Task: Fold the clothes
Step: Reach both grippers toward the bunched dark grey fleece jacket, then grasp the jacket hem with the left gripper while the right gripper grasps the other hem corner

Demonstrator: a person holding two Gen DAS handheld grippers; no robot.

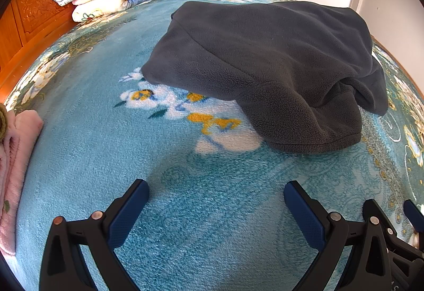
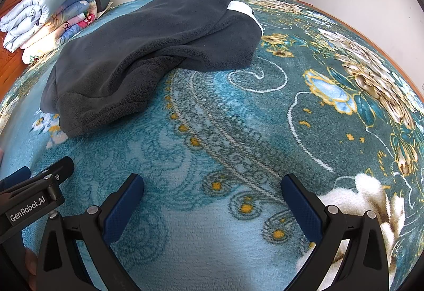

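Left gripper (image 1: pixel 216 194) gapes over the blue blanket (image 1: pixel 106 145), well short of the grey fleece (image 1: pixel 265 57).

Ahead of me lies the dark grey fleece garment (image 1: pixel 265 57), soft and napped, crumpled in a loose heap with a stitched hem curling at its near end. It rests on the teal floral bed blanket (image 1: pixel 185 211), one fold draped over another, something white showing under its far edge.
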